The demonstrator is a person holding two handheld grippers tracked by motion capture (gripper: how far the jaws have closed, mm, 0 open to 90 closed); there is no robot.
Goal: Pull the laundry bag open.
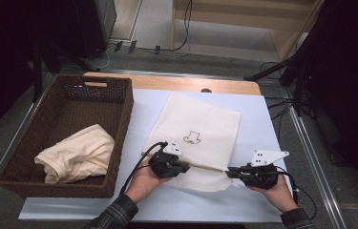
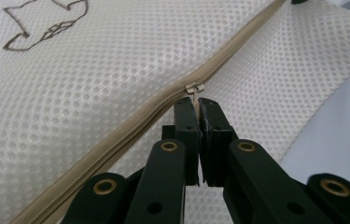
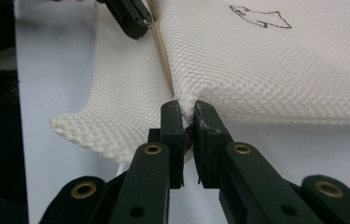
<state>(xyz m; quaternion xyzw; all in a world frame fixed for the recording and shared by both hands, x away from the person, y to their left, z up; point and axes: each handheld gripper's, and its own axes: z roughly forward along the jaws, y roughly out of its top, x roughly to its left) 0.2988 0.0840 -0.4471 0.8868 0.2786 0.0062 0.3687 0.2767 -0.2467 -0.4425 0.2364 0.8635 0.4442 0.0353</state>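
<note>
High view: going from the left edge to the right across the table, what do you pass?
Wicker basket with a cream cloth inside → left tool → white mesh bag → right tool.

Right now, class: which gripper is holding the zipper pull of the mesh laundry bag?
The left gripper: its jaws pinch the zipper pull; the right gripper clamps the bag's edge.
</note>
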